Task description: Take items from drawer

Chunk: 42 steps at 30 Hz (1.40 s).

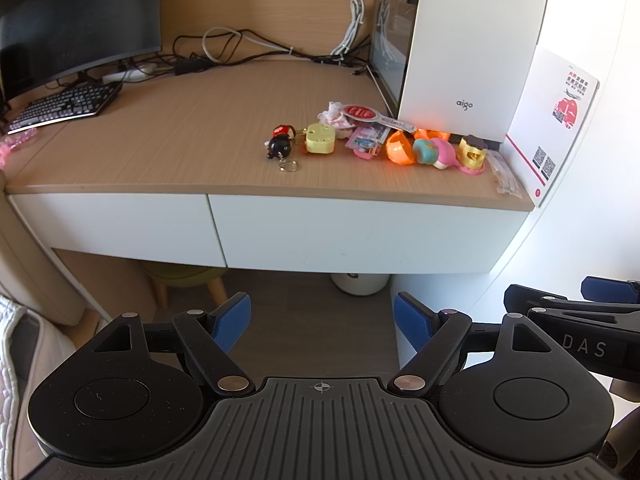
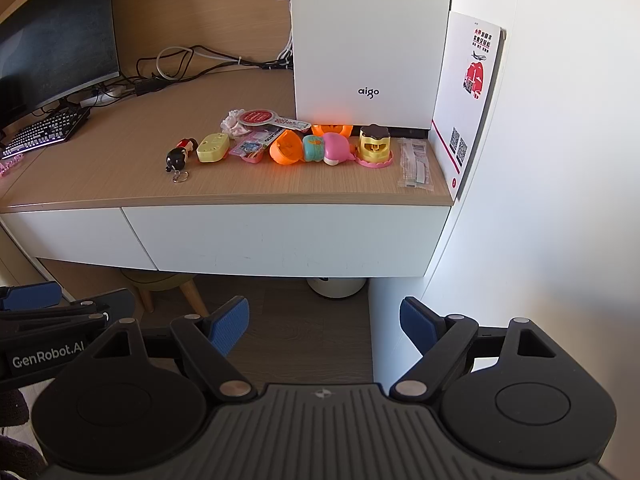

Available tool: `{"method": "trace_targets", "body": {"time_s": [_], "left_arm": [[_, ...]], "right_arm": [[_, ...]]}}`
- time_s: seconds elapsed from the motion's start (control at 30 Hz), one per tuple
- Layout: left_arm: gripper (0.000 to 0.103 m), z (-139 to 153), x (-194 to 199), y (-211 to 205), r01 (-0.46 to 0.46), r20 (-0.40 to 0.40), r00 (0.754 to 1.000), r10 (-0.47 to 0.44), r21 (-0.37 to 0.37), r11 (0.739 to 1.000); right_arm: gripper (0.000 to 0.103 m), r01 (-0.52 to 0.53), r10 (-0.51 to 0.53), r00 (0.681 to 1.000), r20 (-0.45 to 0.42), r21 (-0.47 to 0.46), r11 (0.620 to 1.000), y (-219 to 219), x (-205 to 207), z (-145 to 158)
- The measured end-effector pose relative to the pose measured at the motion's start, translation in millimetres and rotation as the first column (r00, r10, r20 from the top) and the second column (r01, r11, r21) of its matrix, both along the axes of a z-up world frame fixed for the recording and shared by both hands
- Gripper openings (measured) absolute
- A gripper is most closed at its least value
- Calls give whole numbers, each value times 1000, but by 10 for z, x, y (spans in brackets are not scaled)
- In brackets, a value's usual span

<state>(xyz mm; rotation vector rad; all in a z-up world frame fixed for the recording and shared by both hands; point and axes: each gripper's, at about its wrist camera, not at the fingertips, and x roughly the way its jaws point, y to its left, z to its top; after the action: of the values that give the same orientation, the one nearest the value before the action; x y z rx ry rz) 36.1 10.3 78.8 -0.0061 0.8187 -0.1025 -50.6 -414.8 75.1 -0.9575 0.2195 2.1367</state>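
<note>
The left gripper [image 1: 322, 322] and the right gripper [image 2: 325, 326] both hang in front of the desk [image 2: 120, 184], below its front edge, with jaws spread wide and nothing between the blue pads [image 2: 230, 330]. Each sits over bare floor [image 2: 304, 332], well apart from the desk.

Under the desktop edge run two white drawer fronts. The right drawer [image 2: 288, 236] is fully shut, flush with the left drawer [image 2: 68, 236]; a thin vertical seam separates them. No handle shows on either front.

On the desktop, a row of small toys [image 2: 288, 146] lies near the front edge, just in front of the white computer case [image 2: 368, 40]. The row starts with a black figure keychain [image 2: 178, 156] and ends at a yellow and pink toy [image 2: 374, 146]. A clear packet [image 2: 416, 164] lies at the right end, beside a white card [image 2: 466, 96] leaning on the wall.

The desktop left of the toys is bare up to the keyboard [image 2: 44, 132] (monitor behind it).
</note>
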Motion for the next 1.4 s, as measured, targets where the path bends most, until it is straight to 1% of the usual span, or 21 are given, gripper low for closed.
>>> {"method": "trace_targets", "body": {"time_s": [1.03, 1.4], "left_arm": [[84, -20, 4, 19, 3, -2, 1000, -3, -2, 1000], [84, -25, -9, 32, -10, -7, 1000, 10, -3, 1000]], "right_arm": [[83, -2, 2, 1000, 1, -8, 1000, 34, 11, -29], [83, 0, 0, 1000, 3, -10, 1000, 23, 12, -44]]}}
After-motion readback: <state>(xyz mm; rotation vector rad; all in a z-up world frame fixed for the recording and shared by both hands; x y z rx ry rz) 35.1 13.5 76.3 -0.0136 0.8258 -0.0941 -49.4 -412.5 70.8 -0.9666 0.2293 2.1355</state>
